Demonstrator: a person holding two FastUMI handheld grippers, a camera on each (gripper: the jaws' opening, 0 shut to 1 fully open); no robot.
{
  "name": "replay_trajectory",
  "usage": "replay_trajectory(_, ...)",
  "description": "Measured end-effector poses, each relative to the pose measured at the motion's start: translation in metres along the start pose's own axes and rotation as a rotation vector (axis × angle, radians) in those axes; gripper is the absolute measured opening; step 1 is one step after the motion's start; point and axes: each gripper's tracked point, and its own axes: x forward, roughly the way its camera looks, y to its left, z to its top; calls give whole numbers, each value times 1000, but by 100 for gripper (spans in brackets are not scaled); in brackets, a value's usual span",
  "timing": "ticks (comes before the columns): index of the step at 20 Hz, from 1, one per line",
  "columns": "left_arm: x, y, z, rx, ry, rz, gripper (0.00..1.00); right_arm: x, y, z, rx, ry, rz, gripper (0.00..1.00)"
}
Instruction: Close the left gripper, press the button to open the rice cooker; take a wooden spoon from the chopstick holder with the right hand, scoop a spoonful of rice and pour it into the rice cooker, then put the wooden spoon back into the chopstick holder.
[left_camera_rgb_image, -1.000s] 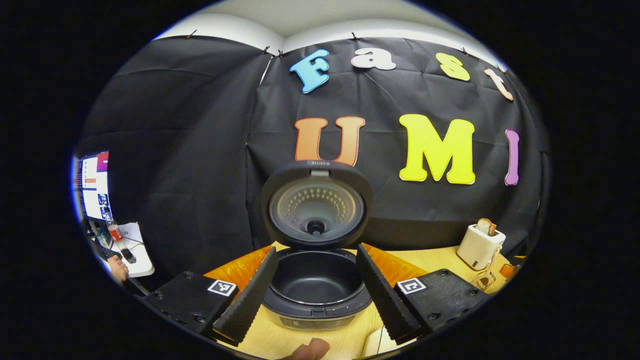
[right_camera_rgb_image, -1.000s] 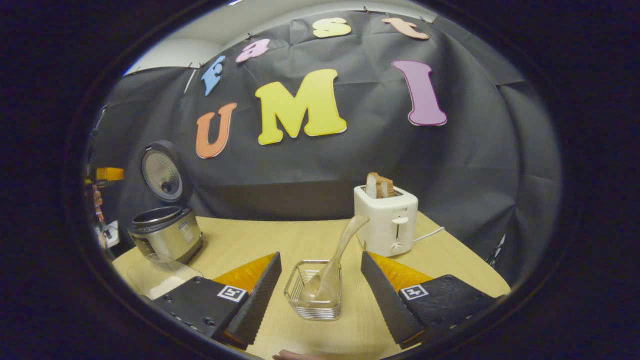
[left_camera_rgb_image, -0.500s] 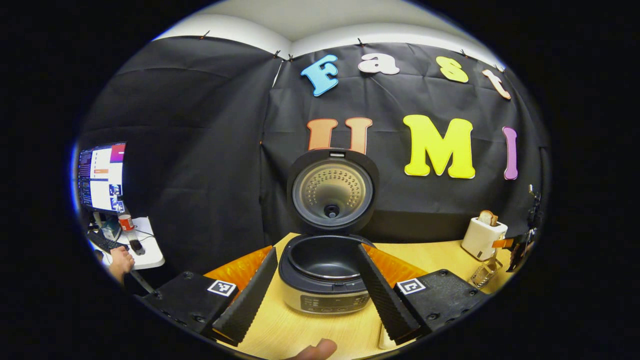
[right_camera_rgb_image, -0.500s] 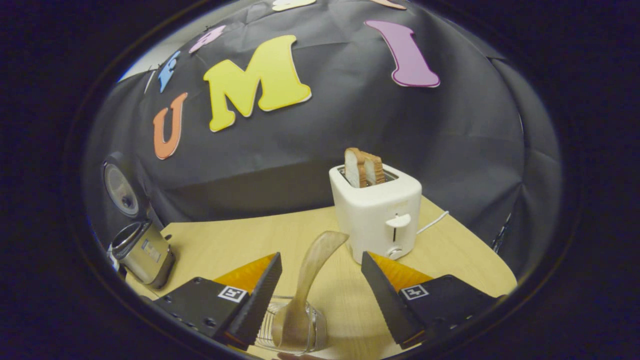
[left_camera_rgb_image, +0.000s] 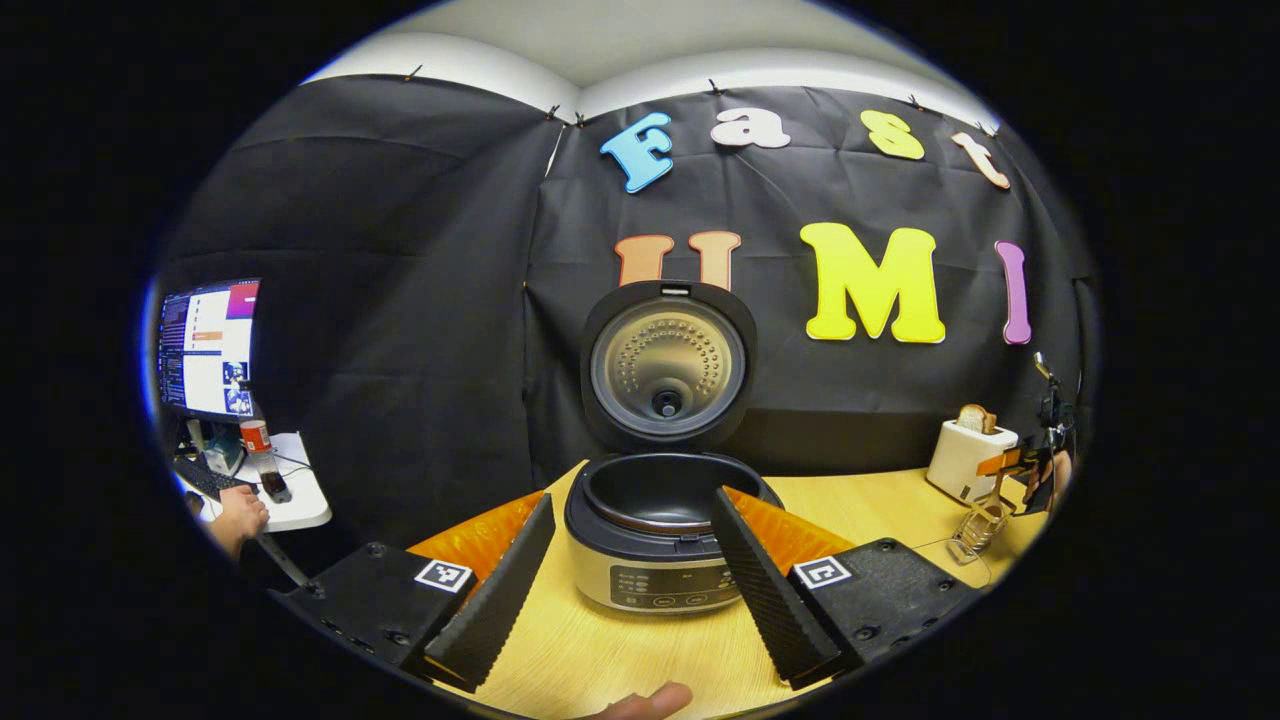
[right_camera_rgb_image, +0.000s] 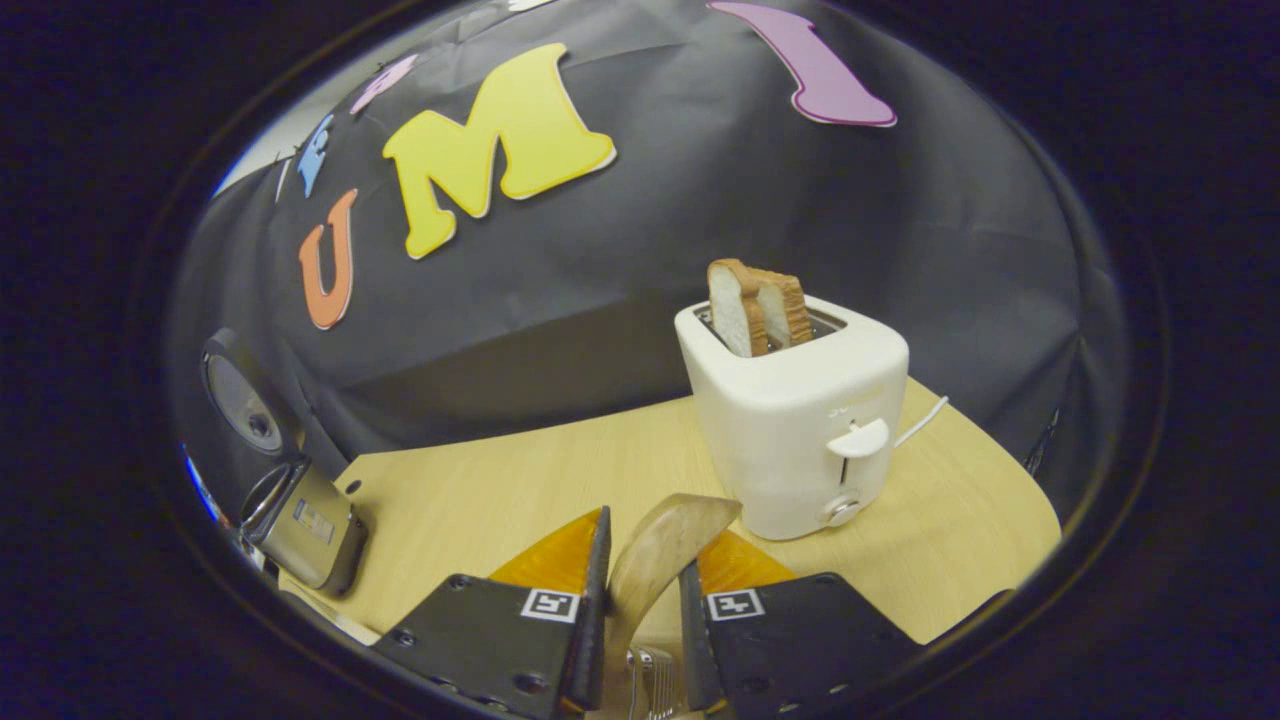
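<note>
The rice cooker (left_camera_rgb_image: 663, 585) stands on the wooden table with its lid (left_camera_rgb_image: 667, 362) raised upright and its dark inner pot (left_camera_rgb_image: 660, 488) bare. My left gripper (left_camera_rgb_image: 632, 498) is open a little short of the cooker, one finger to each side of it. My right gripper (right_camera_rgb_image: 648, 545) is shut on the handle of the wooden spoon (right_camera_rgb_image: 660, 545), which rises out of the wire chopstick holder (right_camera_rgb_image: 650, 685) below the fingers. In the left gripper view, the chopstick holder (left_camera_rgb_image: 984, 520) sits far right with the right gripper (left_camera_rgb_image: 1042, 450) over it.
A white toaster (right_camera_rgb_image: 800, 420) holding bread slices stands just behind and right of the spoon, its cord trailing right. The open rice cooker (right_camera_rgb_image: 305, 515) shows at the far left of the table. A desk with a monitor (left_camera_rgb_image: 205, 350) and a person's hand (left_camera_rgb_image: 240, 512) lies beyond the booth.
My right gripper came down over the chopstick holder and shut on the spoon handle. My left gripper drew back from the open cooker, so the cooker's front panel now shows.
</note>
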Motion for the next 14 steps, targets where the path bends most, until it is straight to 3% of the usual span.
replay_trajectory(2, -3, -5, -2, 3, 0, -10, 100, -16, 11, 3, 39, -15, 35, 28)
replay_trajectory(5, -8, -4, -3, 34, -20, -3, 100, -43, 26, 10, -5, -67, 33, 21)
replay_trajectory(14, -35, -12, -21, 26, -29, -63, 100, -129, 80, 47, -155, -232, -46, 19)
